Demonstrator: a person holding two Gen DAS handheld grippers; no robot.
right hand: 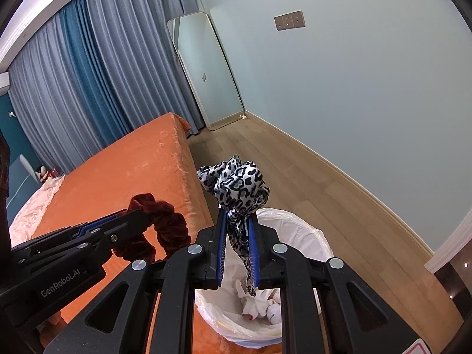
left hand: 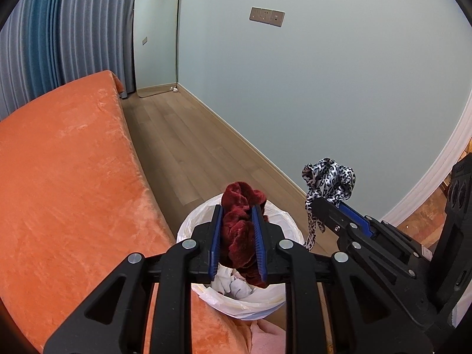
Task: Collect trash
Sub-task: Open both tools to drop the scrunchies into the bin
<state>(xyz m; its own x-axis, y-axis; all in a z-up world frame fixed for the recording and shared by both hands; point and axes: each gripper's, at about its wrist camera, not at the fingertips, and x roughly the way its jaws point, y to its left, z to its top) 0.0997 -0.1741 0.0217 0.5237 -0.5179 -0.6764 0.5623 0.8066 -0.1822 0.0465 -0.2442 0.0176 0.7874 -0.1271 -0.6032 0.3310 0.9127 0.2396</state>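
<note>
Left gripper (left hand: 238, 233) clamped on a dark red scrunchie (left hand: 240, 221) above the white-lined trash bin (left hand: 283, 215), right gripper (right hand: 238, 244) pinching a leopard-print scrunchie (right hand: 236, 185) over the same bin, crumpled white tissues (right hand: 259, 303) lay inside, orange bed (left hand: 65, 177) beside it.

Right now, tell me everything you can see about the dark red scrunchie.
The dark red scrunchie is a plush, velvety fabric ring, bunched into soft ruffles. The left gripper is shut on it, its blue pads pressing both sides, one loop sticking out past the fingertips. It hangs above the bag-lined trash bin, beside the orange bed, touching only the gripper.
</note>
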